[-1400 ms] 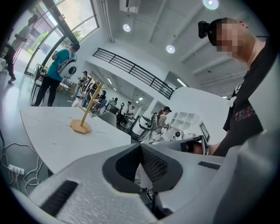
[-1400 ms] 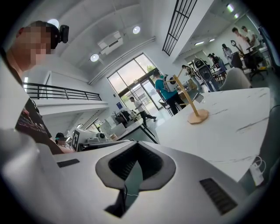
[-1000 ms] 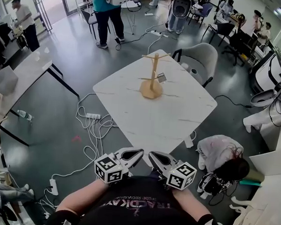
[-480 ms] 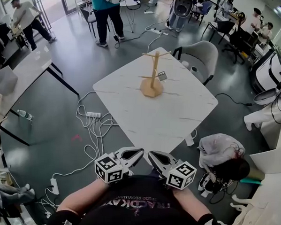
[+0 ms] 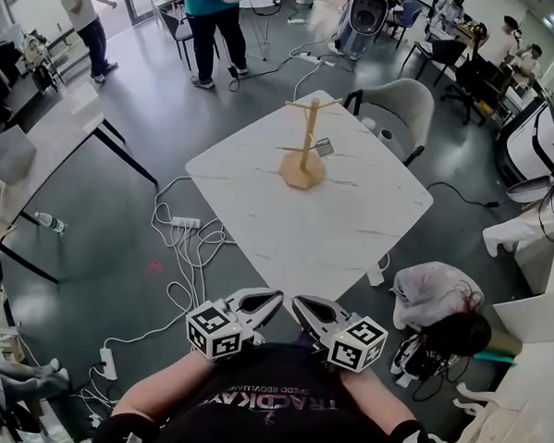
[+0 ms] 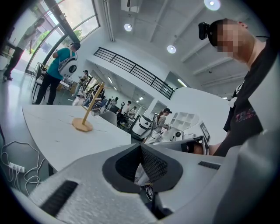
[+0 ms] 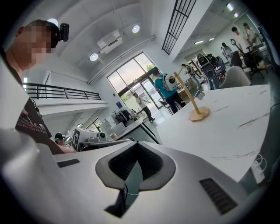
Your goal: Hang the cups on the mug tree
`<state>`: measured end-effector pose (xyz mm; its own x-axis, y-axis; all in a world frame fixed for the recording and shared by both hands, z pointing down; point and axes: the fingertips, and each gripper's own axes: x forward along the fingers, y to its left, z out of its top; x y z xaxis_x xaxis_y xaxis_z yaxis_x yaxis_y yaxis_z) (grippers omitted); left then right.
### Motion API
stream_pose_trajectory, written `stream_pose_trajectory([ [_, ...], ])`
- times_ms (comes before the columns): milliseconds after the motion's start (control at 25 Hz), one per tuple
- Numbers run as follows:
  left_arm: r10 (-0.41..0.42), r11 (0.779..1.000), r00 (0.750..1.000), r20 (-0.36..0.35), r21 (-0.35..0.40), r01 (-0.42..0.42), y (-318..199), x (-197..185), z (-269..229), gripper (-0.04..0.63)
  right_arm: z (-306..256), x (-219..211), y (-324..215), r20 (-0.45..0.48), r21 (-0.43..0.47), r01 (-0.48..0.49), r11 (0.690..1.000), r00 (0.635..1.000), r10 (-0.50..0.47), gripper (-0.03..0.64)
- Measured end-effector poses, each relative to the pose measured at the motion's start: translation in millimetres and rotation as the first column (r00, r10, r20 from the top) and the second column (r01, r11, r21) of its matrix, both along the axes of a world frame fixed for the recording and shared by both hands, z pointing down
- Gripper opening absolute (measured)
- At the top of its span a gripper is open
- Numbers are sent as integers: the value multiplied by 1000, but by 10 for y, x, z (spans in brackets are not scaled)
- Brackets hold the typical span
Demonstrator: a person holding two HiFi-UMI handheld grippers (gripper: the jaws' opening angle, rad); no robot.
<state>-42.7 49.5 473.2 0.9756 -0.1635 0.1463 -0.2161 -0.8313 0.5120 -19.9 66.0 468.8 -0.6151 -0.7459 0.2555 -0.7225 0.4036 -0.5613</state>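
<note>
The wooden mug tree [image 5: 304,153] stands on the far half of the white table [image 5: 322,237]. A small grey cup [image 5: 322,147] hangs from a branch on its right side. The tree also shows far off in the left gripper view, as the mug tree [image 6: 88,109], and in the right gripper view, as the mug tree [image 7: 192,101]. Both grippers are held close to my chest, short of the table's near corner. My left gripper [image 5: 262,303] is shut and empty, as its own view shows [image 6: 141,148]. My right gripper [image 5: 307,310] is also shut with nothing in it [image 7: 137,148].
A grey chair [image 5: 399,107] stands behind the table. Cables and a power strip [image 5: 184,224] lie on the floor to the left. A person crouches at the right by a bag [image 5: 435,303]. Another table [image 5: 55,135] is at far left, and people stand beyond.
Both grippers stay where they were, shut. The head view has drifted slightly, so the table sits a little lower and to the right. A person at upper left has walked on.
</note>
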Motion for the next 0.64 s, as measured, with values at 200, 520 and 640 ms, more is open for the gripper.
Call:
stream_pose_trajectory([
  [200,5,1000,1000,0,3,-5,-16,19,21,-3,22,13,-18,-1,0,-3,1000,1000,3,9],
  [520,7,1000,1000,-1,1,-7,-42,-2,6,-3,16,-21,-48,-6,-7,-1,1000,1000,1,9],
  [640,4,1000,1000,-3,0,-4,-82,-7,5,-3,22,-24,-86,-5,-8,0,1000,1000,0,9],
])
